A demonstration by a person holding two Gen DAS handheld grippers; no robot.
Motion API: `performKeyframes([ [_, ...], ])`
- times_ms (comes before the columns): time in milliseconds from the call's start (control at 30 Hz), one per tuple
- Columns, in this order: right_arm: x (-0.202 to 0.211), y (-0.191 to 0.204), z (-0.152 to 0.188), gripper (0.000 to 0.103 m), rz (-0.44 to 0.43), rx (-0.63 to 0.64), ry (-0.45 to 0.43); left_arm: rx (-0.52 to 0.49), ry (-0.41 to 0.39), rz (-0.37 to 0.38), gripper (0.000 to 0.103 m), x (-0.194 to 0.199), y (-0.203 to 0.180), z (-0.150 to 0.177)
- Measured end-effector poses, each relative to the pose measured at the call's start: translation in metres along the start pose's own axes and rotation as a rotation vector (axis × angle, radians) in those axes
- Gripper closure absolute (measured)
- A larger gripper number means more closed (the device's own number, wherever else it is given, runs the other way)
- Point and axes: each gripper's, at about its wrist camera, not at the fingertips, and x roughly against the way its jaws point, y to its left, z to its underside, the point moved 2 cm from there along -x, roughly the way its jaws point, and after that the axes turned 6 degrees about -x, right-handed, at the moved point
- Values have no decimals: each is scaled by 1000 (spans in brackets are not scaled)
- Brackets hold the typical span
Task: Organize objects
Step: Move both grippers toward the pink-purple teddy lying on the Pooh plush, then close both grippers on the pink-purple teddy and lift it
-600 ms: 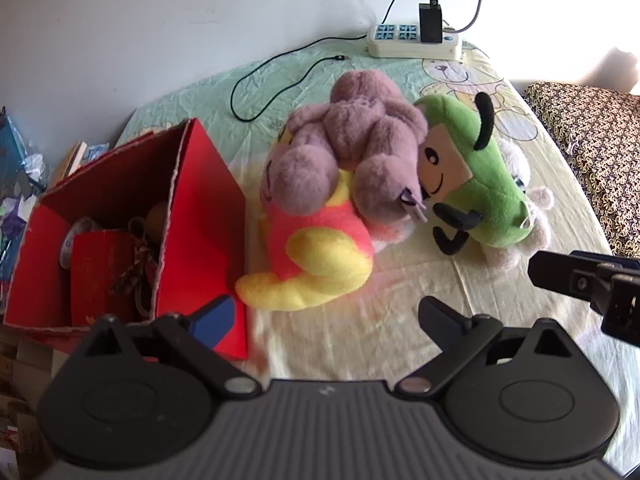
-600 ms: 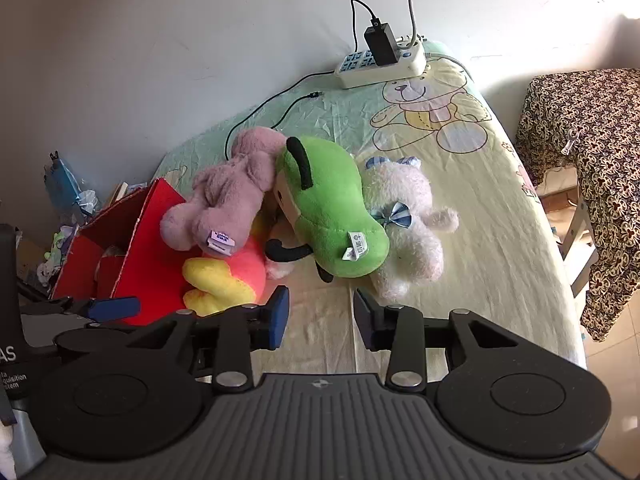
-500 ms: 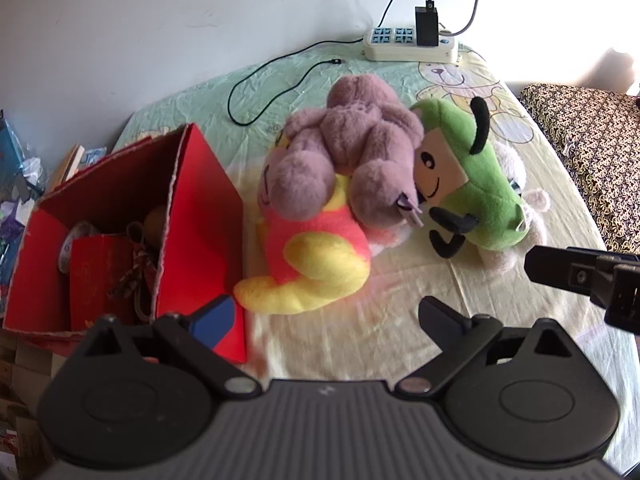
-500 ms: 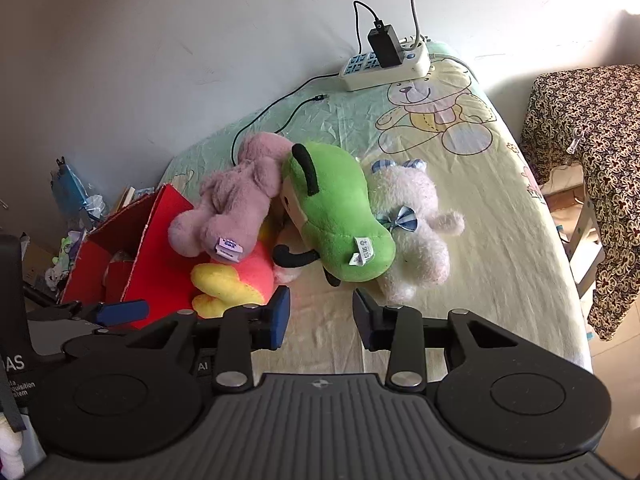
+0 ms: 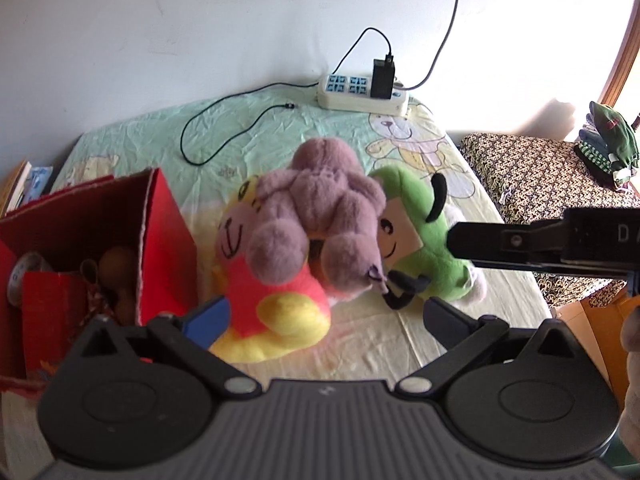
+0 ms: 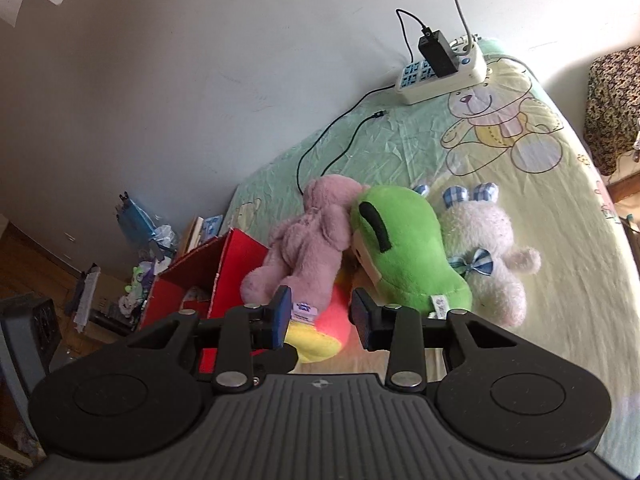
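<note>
— Centre of the left wrist frame: purple plush sprawled over yellow-and-red plush, green plush pressed against its right side. All on a bed with a bear-print sheet.

— And left of the heap?

— Red cardboard box, open, touching the yellow-and-red plush. Left tongs spread wide, nothing between the tips, hanging over the front of the pile.

— Right tongs?

— Right tongs only narrowly parted, empty, low in frame before the purple plush. White plush with a blue checked bow lying right of the green one. Power strip at upper right.
</note>
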Motion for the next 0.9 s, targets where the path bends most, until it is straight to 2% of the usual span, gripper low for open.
performKeyframes([
  [133, -17, -1, -10, 62, -63, -59, 33, 11, -18, 112, 0, -2, 10, -11],
  [167, -20, -2, -12, 56, -72, -83, 37, 19, -31, 129, 0, -2, 13, -14],
  [233, -30, -5, -17, 49, -87, -130, 48, 23, -56, 138, 0, -3, 17, -20],
  [433, -57, -13, -23, 47, -99, -229, 94, 62, -29, 213, 3, -29, 29, -31],
  [567, -74, -22, -26, 45, -79, -269, 121, 58, -29, 234, 9, -39, 31, -33],
  [667, -82, -25, -24, 51, -89, -292, 145, 47, -29, 238, 14, -43, 30, -34],
  [767, -84, -22, -24, 68, -91, -257, 144, 42, -39, 245, 19, -43, 30, -33],
  [900, -81, -16, -24, 71, -98, -190, 122, 28, -60, 242, 20, -38, 26, -32],
])
